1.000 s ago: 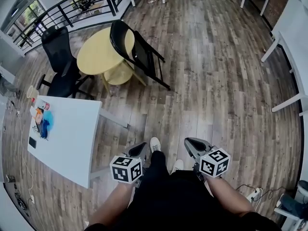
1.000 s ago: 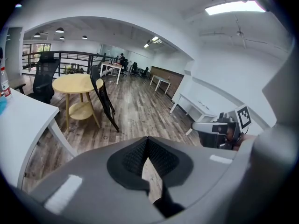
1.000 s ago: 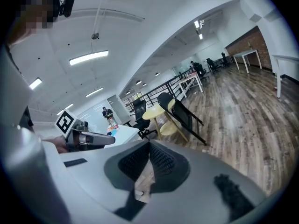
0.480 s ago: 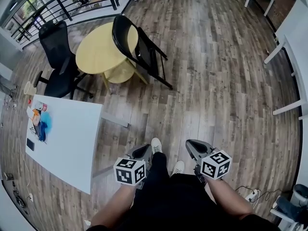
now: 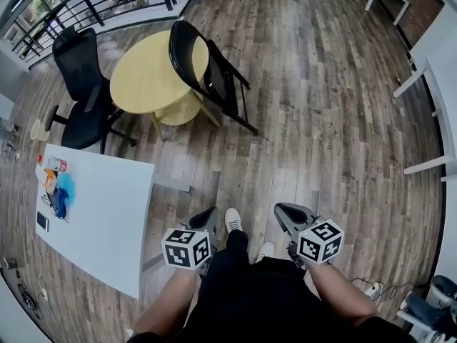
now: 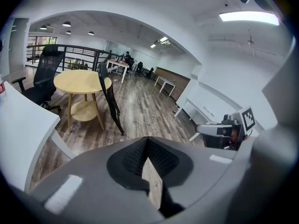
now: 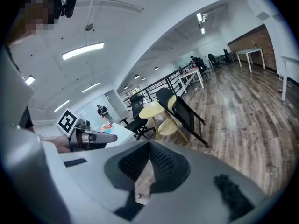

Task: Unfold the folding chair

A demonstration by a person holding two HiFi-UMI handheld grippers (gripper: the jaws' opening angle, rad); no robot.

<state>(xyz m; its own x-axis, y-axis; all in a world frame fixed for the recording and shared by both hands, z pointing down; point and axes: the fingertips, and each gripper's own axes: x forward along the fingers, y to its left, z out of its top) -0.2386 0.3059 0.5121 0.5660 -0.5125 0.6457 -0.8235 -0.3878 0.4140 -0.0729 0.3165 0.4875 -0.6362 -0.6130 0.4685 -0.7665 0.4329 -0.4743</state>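
Note:
A black folding chair stands folded, leaning against a round yellow table well ahead of me; it also shows as the folding chair in the left gripper view and the folding chair in the right gripper view. My left gripper and right gripper are held low at my waist, far from the chair. Both are shut with nothing between their jaws, as seen on the left gripper and the right gripper.
A black office chair stands left of the yellow table. A white table with small items on its left end lies close at my left. More white tables line the right side, and a black railing runs along the back.
I have walked forward: the chair and yellow table have come nearer and lower in the head view. Both grippers stay shut at my waist.

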